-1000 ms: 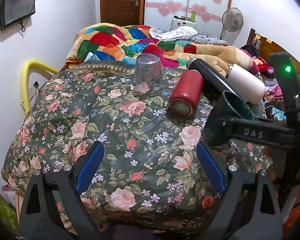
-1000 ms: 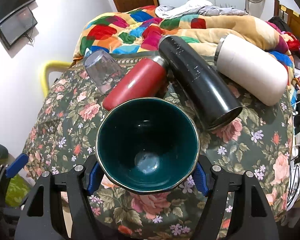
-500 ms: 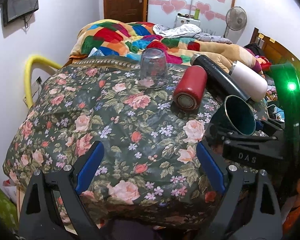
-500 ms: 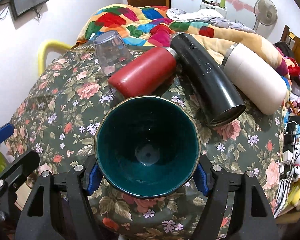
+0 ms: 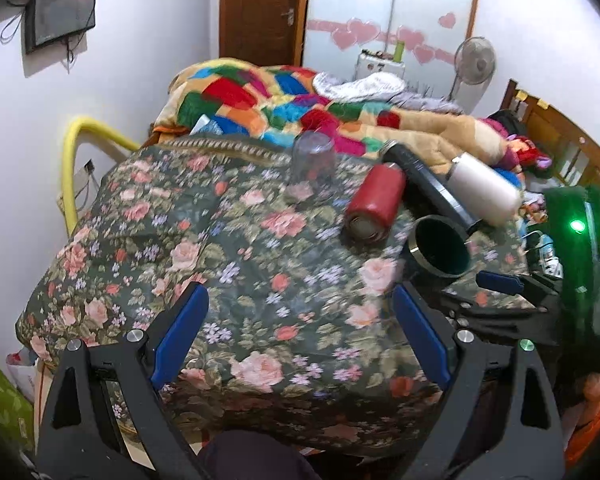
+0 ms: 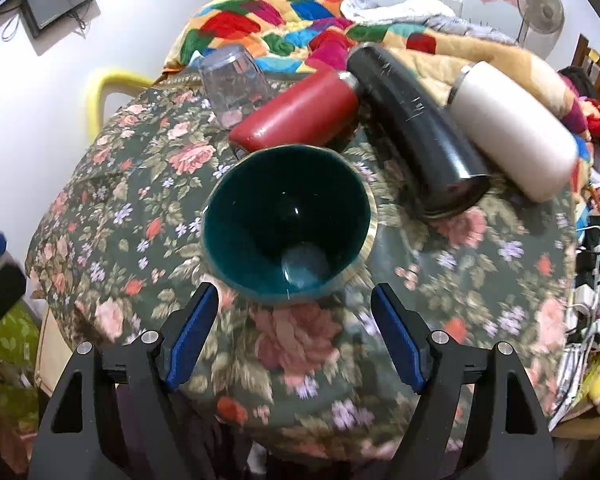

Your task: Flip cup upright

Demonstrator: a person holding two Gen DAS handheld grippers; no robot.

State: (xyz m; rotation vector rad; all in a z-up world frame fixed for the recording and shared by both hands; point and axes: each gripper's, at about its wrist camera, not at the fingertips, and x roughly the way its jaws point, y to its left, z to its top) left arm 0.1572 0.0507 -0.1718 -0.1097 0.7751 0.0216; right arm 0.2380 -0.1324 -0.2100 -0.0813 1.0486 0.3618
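Note:
A dark green cup (image 6: 286, 224) with a gold rim stands mouth-up on the floral tablecloth (image 6: 112, 216), just ahead of my right gripper (image 6: 296, 338). The right gripper is open and its blue pads (image 6: 190, 336) are clear of the cup. The cup also shows in the left wrist view (image 5: 440, 246), in front of the right gripper (image 5: 504, 284). My left gripper (image 5: 300, 344) is open and empty above the table's near edge.
A clear glass (image 6: 234, 84) stands upside down at the back. A red bottle (image 6: 300, 114), a black bottle (image 6: 412, 128) and a white bottle (image 6: 512, 128) lie on their sides behind the cup. A colourful quilt (image 5: 284, 100) is piled beyond the table.
My right gripper opened and let go of the green cup, then drew back from it. The cup now rests on the cloth. The left gripper pulled back slightly.

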